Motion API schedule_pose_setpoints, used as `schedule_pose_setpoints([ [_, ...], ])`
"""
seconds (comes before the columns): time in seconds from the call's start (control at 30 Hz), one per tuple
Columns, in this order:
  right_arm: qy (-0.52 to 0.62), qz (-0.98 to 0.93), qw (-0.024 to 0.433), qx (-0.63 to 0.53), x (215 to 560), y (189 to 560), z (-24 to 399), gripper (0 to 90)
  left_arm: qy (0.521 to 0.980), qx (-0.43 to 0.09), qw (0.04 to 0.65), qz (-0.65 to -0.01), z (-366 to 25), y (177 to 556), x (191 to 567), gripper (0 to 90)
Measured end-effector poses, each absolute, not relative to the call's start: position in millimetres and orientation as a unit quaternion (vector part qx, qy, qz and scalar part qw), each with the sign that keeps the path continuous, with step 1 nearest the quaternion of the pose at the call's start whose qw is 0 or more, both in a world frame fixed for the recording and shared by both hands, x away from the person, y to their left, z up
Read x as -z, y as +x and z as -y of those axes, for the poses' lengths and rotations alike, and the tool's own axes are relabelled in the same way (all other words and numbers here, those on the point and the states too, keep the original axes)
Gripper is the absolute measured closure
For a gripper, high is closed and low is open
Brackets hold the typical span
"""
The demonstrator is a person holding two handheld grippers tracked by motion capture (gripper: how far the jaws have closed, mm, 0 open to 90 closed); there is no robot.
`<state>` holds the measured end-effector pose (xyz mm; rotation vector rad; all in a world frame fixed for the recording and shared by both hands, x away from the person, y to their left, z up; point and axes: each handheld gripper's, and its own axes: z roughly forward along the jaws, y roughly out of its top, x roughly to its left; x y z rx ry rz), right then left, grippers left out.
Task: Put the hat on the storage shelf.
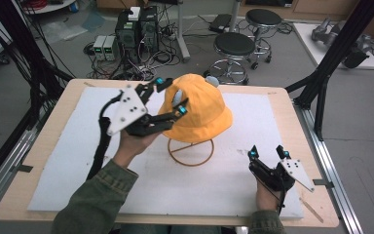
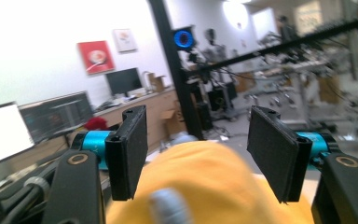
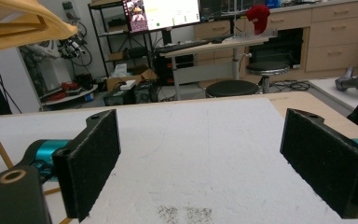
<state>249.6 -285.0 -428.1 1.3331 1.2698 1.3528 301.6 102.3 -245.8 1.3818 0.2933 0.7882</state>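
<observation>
The left gripper (image 1: 169, 99) is hovering at the crown of a yellow hat (image 1: 198, 109), its jaws standing wide apart and straddling the near-left side of the crown. No pad is pressing the cloth; in the left gripper view the hat (image 2: 205, 182) is sitting between and below the two pads, though that picture is blurred and contact on the far pad cannot be ruled out. The right gripper (image 1: 268, 152) is resting low near the front right of the table, jaws wide and holding nothing, well apart from the hat.

The hat is perching on a thin wire stand (image 1: 191, 151) near the middle of the white mat (image 1: 78, 161). By its look it is soft cloth: light, floppy and likely to crumple under a pinch instead of resisting. A small grey ear (image 1: 177, 97) is projecting from the crown on the left, another (image 1: 212, 81) at the back. The crown's top fold or the brim edge is appearing the soundest place to take hold; the ears are looking too slight.

The stand is seeming light and liable to tip if the hat drags sideways, so a straight upward lift is advisable. Open mat is lying on every side of the stand. The table edge (image 1: 292, 105) is running well clear, with black frame posts (image 1: 321, 92) standing off the right side.
</observation>
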Motion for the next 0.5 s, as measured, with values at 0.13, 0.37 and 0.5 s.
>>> schedule_pose_setpoints([
  [0.13,0.529,-0.508,0.417,-0.537,428.3,250.3,283.7,10.8,0.606,-0.368,0.687,-0.161,-126.2,304.7,245.4,35.1],
  [0.37,0.527,-0.509,0.420,-0.536,428.1,249.5,282.7,10.8,0.579,-0.406,0.677,-0.205,-164.1,302.1,249.9,33.0],
  [0.5,0.526,-0.508,0.422,-0.535,427.9,249.5,283.0,10.8,0.558,-0.419,0.676,-0.237,-187.6,299.9,255.4,32.8],
])
